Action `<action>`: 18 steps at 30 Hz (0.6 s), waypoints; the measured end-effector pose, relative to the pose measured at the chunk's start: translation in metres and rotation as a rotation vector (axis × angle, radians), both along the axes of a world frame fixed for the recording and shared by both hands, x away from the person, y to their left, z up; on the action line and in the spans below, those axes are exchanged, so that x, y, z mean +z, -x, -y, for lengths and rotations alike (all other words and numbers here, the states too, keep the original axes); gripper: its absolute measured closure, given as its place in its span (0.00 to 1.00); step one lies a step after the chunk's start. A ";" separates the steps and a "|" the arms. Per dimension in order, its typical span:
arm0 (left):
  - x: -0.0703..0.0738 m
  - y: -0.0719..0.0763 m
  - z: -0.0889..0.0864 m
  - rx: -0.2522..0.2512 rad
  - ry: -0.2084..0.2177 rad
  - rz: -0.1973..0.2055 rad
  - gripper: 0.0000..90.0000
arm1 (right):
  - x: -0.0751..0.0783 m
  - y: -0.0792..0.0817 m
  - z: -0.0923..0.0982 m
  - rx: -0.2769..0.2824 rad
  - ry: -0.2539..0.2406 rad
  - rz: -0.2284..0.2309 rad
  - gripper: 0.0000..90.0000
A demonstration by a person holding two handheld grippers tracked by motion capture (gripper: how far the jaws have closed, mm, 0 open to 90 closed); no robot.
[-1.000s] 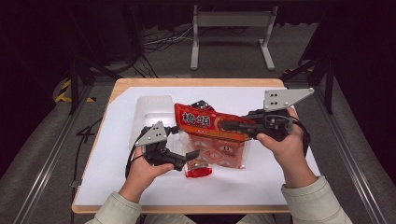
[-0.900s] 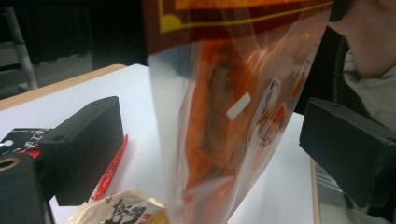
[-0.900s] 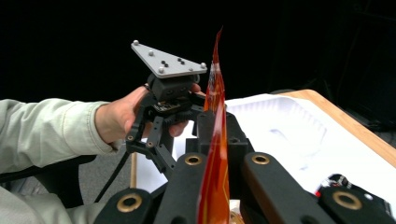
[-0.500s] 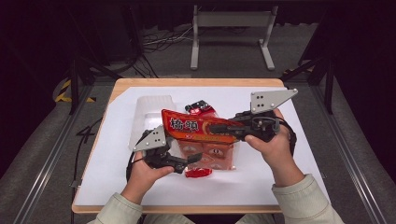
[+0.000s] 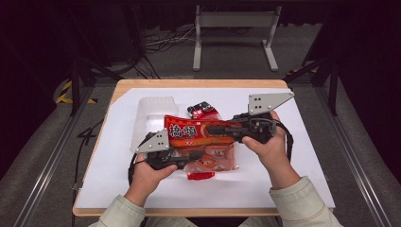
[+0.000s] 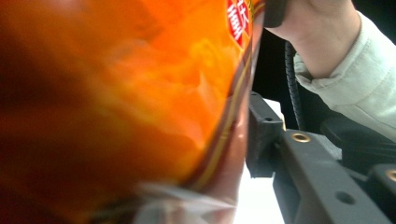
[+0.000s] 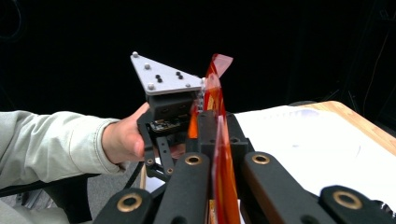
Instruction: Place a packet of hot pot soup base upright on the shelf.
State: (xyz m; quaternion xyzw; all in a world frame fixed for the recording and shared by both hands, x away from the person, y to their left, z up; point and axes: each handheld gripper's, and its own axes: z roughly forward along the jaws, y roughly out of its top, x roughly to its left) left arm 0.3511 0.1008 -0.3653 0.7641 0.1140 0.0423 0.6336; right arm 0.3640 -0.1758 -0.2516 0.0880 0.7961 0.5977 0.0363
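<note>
1. orange-red snack bag (image 5: 201,137) held up over the white sheet (image 5: 307,142) on the wooden table (image 5: 198,84), between both grippers; printed top band, clear lower part with wrapped pieces inside, count hard to make out.
2. right gripper (image 5: 215,130) clamped tight on the bag's top band; in the right gripper view, jaws pressed together with the thin orange film (image 7: 219,154) squeezed between.
3. left gripper (image 5: 191,157) at the bag's lower left, jaws just closing in, bag between them; pads hidden by blurred orange film (image 6: 116,93), so grip cannot be told.
4. clear plastic tray (image 5: 153,111) behind the bag, contents unclear, partly covered.
5. small red-black packet (image 5: 202,110) beyond the bag; red scrap (image 5: 201,176) beneath it, half hidden.
</note>
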 end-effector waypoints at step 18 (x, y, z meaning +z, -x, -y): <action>0.013 0.006 0.001 0.038 -0.064 -0.005 0.79 | 0.001 0.002 0.006 -0.075 -0.005 0.069 0.85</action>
